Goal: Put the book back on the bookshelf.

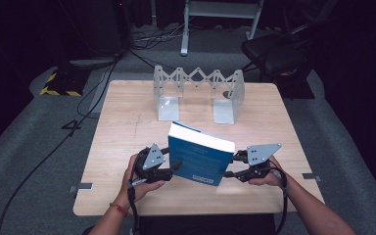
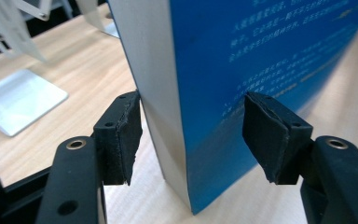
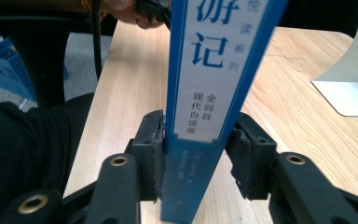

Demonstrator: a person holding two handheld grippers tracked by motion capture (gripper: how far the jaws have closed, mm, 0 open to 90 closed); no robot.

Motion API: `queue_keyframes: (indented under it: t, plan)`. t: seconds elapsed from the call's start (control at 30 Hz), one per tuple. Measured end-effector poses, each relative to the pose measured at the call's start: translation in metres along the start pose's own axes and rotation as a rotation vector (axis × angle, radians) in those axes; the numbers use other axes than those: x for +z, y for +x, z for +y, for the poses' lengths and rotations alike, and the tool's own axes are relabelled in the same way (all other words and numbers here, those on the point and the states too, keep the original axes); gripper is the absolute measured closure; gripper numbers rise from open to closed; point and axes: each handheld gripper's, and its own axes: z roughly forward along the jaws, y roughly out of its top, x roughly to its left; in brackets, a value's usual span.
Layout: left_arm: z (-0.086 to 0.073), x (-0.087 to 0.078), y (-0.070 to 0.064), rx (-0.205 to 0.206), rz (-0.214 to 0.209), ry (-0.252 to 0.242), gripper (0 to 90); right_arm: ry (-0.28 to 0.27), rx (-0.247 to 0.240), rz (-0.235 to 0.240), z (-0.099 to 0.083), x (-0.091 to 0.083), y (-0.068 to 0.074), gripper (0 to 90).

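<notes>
Right gripper (image 3: 193, 154) clamps blue book's (image 1: 198, 156) spine; book upright on bench (image 1: 122, 132). Left gripper (image 2: 191, 135) spread apart around its page edge.

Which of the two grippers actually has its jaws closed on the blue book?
The right gripper: its jaws press both sides of the blue book at the spine. The left gripper straddles the page edge with a clear gap at one pad.

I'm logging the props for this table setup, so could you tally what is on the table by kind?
Blue book, upright between the left gripper and right gripper: 1
Expandable metal book rack: 1
Total: 2
</notes>
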Motion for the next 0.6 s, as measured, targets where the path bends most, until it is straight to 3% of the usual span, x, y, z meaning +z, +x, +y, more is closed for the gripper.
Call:
queue_keyframes:
  t: [0.07,0.13,0.23,0.4,0.53,0.6]
  plan:
    - [0.001,0.002,0.003,-0.011,0.004,-0.029,47.7,-0.003,0.005,-0.007,-0.001,0.003,0.001,55.0]
    - [0.001,0.003,0.007,-0.024,-0.019,-0.040,48.6,0.014,-0.017,-0.059,0.001,0.008,0.005,53.1]
    - [-0.002,0.003,0.009,-0.027,-0.055,-0.041,45.1,0.004,0.003,-0.080,0.003,0.012,0.009,52.3]
    - [-0.003,0.009,0.004,-0.010,-0.034,-0.014,34.0,-0.024,0.012,-0.136,0.008,0.019,0.015,52.0]
    - [-0.001,0.008,0.000,0.002,0.004,-0.043,33.8,-0.052,0.039,-0.176,0.011,0.023,0.016,55.1]
    - [-0.001,0.008,0.001,-0.015,-0.012,-0.055,33.9,-0.056,0.054,-0.169,0.011,0.024,0.015,56.0]
